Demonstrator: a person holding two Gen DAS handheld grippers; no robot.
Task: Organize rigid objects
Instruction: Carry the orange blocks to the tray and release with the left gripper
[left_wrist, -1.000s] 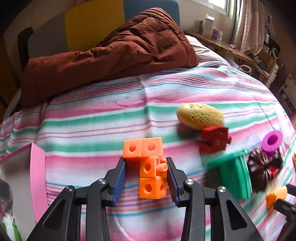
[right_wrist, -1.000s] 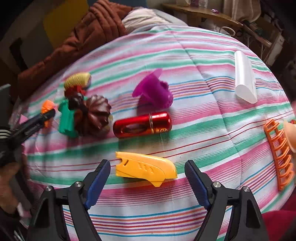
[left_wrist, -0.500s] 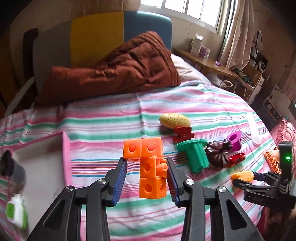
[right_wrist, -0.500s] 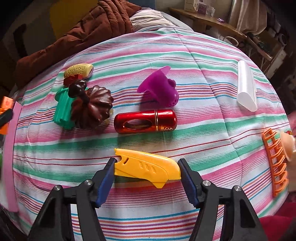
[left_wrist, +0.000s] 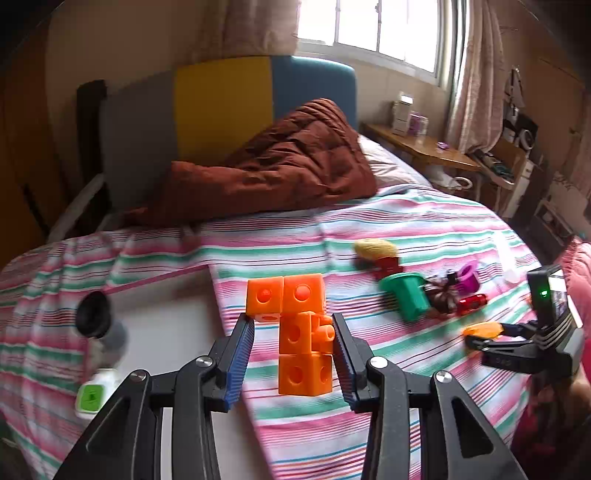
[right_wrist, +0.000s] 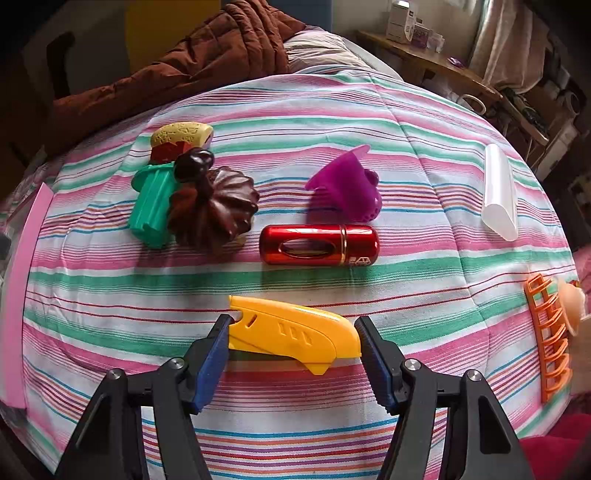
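We find the left tool (left_wrist: 293, 354) clamped on a cluster of orange linking cubes (left_wrist: 301, 332), its blue pads pressing the lower cubes from both sides, with two cubes standing above the fingertips. The cluster hangs clear of the striped bedspread (left_wrist: 424, 229), above the edge of a pink-rimmed white tray (left_wrist: 214, 291) that lies on the bed to the left. A small black-capped bottle (left_wrist: 98, 317) and a white item with a green face (left_wrist: 92, 395) lie in that tray.

The right tool (right_wrist: 291, 350) points down at a yellow plastic piece (right_wrist: 291, 332) lying on the bedspread. The piece sits lengthwise between its fingers, the left pad touching one end and the right pad at the other end; the jaws stand at a middling width.

Beyond the yellow piece we note a red metallic capsule (right_wrist: 319, 245), then a purple scoop-shaped toy (right_wrist: 347, 192). To the left, a brown ridged toy (right_wrist: 214, 210), a green fluted piece (right_wrist: 151, 206) and a yellow textured piece (right_wrist: 181, 134) lie bunched together. A white tube (right_wrist: 498, 192) lies well to the right, and an orange hair clip (right_wrist: 546, 332) at the bed's right edge.
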